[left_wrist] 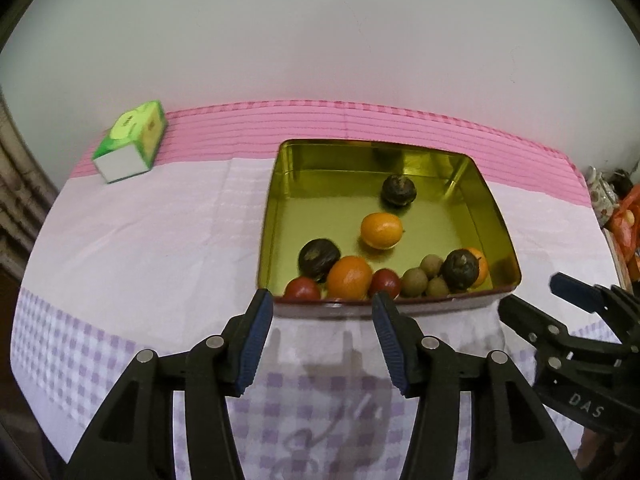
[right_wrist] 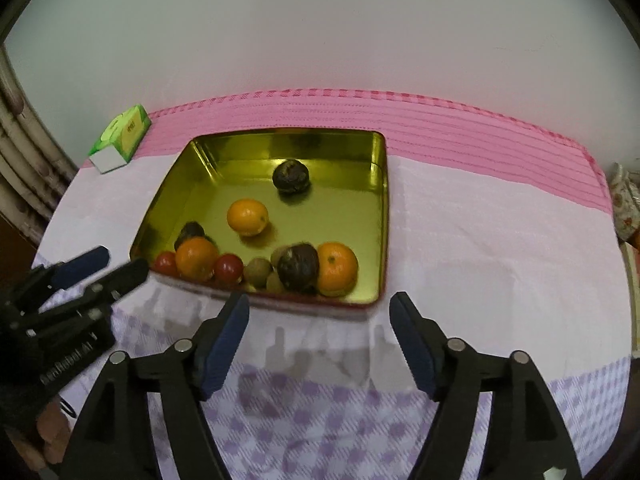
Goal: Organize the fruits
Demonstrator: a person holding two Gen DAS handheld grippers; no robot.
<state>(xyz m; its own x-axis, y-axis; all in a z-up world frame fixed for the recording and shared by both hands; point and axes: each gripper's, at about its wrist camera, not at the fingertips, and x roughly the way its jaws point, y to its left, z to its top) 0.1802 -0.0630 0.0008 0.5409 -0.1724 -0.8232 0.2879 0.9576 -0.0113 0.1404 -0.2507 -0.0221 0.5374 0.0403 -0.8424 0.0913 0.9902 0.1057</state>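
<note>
Two grippers hang just short of the tin's [left_wrist: 496, 216] near wall, and both are empty: left gripper [left_wrist: 322, 306] jaws part-open, right gripper [right_wrist: 320, 312] jaws spread wide. Every fruit I can see sits inside the tin; most crowd the near wall, one orange [left_wrist: 381, 230] mid-floor, one dark fruit [left_wrist: 399, 190] farther back. Looks like a drop just finished. Next call: find anything unsorted, though none shows on the cloth [left_wrist: 160, 240].

Dim, pinkish indoor light, glare on the gold tin's [left_wrist: 460, 184] inner walls, soft finger shadows on the tablecloth [right_wrist: 480, 240], heavy fisheye bending at dark edges, right-wrist view perhaps slightly motion-blurred.
</note>
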